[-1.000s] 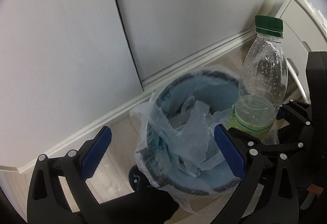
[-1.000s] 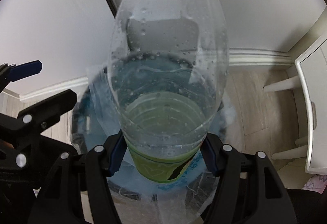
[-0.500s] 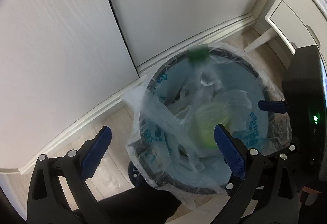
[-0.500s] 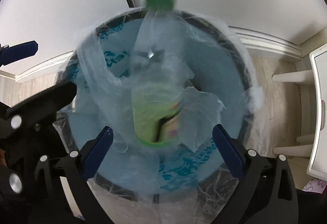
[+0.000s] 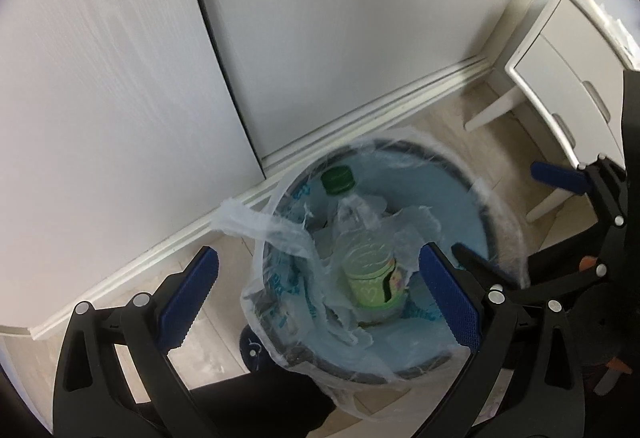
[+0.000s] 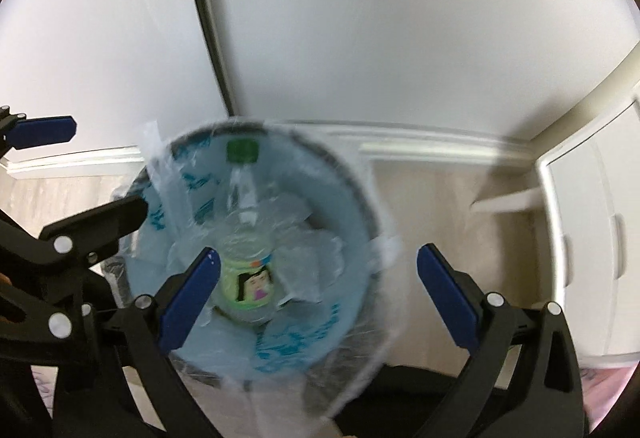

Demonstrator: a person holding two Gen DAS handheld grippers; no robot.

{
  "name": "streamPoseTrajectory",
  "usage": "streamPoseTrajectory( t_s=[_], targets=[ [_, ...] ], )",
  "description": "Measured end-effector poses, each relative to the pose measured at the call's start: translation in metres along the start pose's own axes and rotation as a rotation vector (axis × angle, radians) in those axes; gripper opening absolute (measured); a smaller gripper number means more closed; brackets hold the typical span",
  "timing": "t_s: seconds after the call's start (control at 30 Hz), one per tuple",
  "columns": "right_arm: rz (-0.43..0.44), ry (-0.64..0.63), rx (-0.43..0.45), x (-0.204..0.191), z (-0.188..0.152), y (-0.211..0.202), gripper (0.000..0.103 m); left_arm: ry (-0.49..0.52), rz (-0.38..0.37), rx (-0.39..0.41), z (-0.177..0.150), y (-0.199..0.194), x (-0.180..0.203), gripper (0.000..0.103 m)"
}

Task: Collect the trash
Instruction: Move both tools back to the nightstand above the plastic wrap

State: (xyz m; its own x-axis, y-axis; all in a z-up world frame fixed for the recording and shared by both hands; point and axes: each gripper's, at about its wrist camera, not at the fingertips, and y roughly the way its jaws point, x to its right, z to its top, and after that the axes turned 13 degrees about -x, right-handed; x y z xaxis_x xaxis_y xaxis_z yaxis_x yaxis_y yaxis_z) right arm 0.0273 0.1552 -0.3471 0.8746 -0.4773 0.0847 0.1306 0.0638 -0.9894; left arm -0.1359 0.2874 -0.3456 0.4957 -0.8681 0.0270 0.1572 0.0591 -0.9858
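ahead of you stands a pale wall split by a dark upright seam, with a white skirting board running along its foot. below it you see light wood-look floor, and off to your right a white cabinet on slim legs, with handles on its front.

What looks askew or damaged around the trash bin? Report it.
The clear liner bag sits unevenly in the trash bin: its near-left edge is bunched, ragged and flaps outward over the rim. The plastic bottle lies tilted inside. Nothing looks spilled.
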Motion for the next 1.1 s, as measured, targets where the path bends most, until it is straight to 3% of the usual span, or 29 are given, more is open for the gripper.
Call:
streamPoseTrajectory(
  t_s=[0.23,0.4,0.6,0.73,1.1],
  targets=[
    [-0.051,0.021,0.063,0.023,-0.004,-0.036,0.096,0.046,0.017,0.070,0.011,-0.043,0.020,0.097],
    [-0.066,0.128,0.123,0.057,-0.004,-0.071,0.096,0.116,0.011,0.146,0.032,-0.087,0.048,0.097],
    [-0.103,0.292,0.211,0.119,-0.014,-0.116,0.096,0.245,-0.028,0.243,0.064,-0.140,0.102,0.097],
    [-0.135,0.416,0.262,0.167,-0.029,-0.143,0.096,0.319,-0.095,0.282,0.086,-0.170,0.146,0.097],
    [-0.227,0.660,0.315,0.276,-0.090,-0.191,0.096,0.530,-0.192,0.358,0.129,-0.205,0.273,0.097]
  ],
)
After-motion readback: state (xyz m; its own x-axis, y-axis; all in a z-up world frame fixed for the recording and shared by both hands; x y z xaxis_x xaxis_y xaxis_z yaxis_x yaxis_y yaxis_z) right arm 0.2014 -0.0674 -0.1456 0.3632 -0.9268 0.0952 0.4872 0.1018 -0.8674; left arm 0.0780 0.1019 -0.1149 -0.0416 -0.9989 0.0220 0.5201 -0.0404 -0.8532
